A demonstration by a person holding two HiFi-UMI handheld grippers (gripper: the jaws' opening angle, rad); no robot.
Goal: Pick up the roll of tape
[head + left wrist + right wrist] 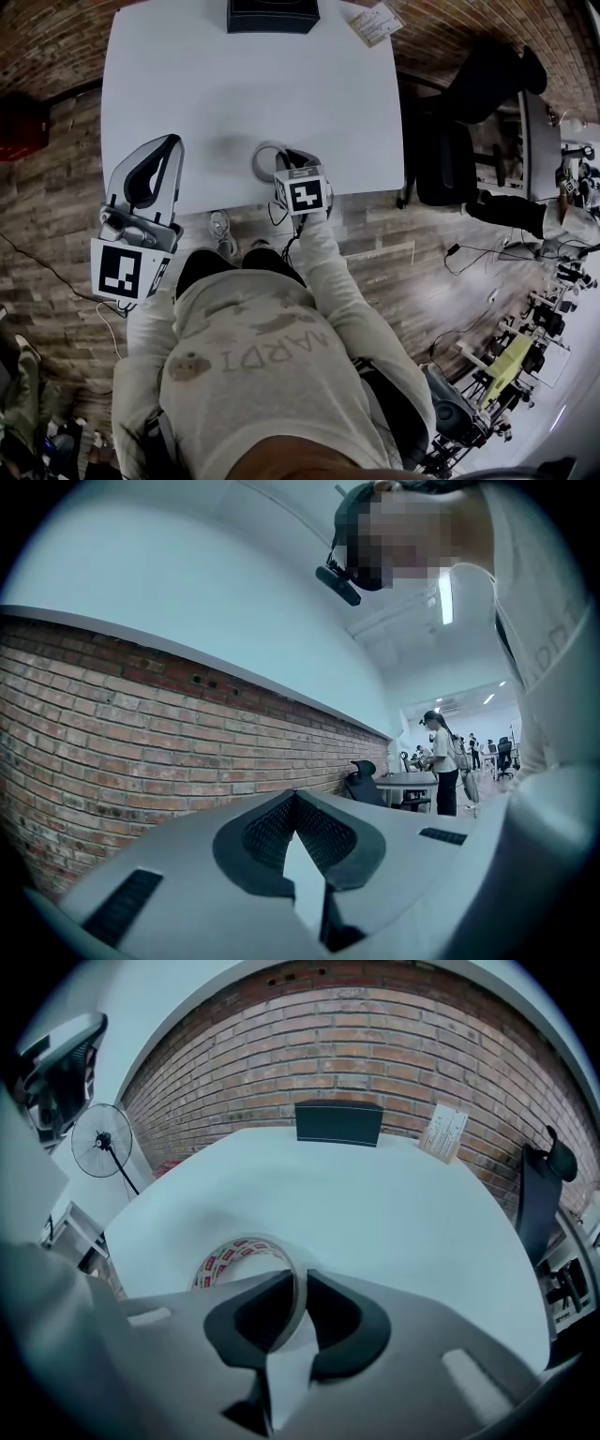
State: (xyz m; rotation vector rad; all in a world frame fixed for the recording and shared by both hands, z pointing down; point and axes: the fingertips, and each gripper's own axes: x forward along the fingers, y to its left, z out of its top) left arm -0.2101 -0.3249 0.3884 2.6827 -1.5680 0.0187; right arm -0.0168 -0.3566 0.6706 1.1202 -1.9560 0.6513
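Nearest to the head camera, the person's sweatshirt (272, 366) fills the lower part of the view, and both grippers are held out ahead of it. The right gripper (302, 1279) is angled down onto the roll of tape (230, 1251), which lies flat on the white table (234, 84) close to its near edge. One jaw is placed inside the ring and the other outside, and the pads are closed onto the roll's wall between them. The grasp is therefore judged to be made. The roll is not yet raised, so only the lift remains. The left gripper (173, 141) is held level off the table's near left corner, well apart from the roll. Its jaws are brought together at the tips with nothing between them. Open table surface is available beyond and to both sides of the roll. A dark box (272, 14) and a card (377, 23) are set at the far edge, well apart from the work. An office chair (450, 159) stands beside the table's right edge. No obstruction is seen above the roll, so a straight upward lift is judged clear. Care is advised because the near edge is close.
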